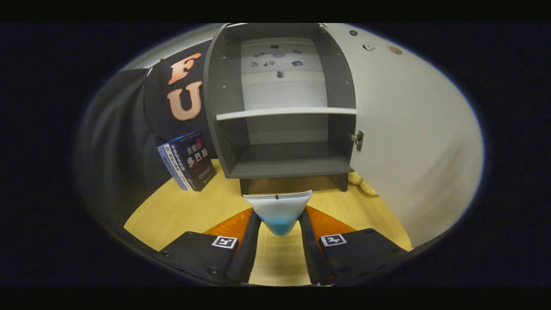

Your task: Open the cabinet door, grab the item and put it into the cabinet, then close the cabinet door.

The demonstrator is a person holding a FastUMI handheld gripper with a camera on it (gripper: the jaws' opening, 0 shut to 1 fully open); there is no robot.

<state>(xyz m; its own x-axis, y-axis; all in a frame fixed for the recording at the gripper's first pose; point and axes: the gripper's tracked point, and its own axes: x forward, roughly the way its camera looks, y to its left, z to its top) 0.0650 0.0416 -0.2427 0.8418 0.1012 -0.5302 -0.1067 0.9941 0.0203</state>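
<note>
My gripper (279,219) is shut on a small white-and-blue pack (278,209), which stands out between the fingertips with its wide white end up. Just beyond it stands the dark grey cabinet (224,129) on short legs. Its white door (413,142) is swung wide open to the right, with a metal hinge (357,140) at the edge. Inside, a white shelf (286,113) splits the cabinet into an upper and a lower compartment; both look bare. The lower floor (292,165) lies a little above and ahead of the pack.
A dark blue book (191,161) leans against the cabinet's left side on the wooden table (172,211). A yellow object (363,183) lies under the open door by the cabinet's right leg. Black cloth hangs at the left.
</note>
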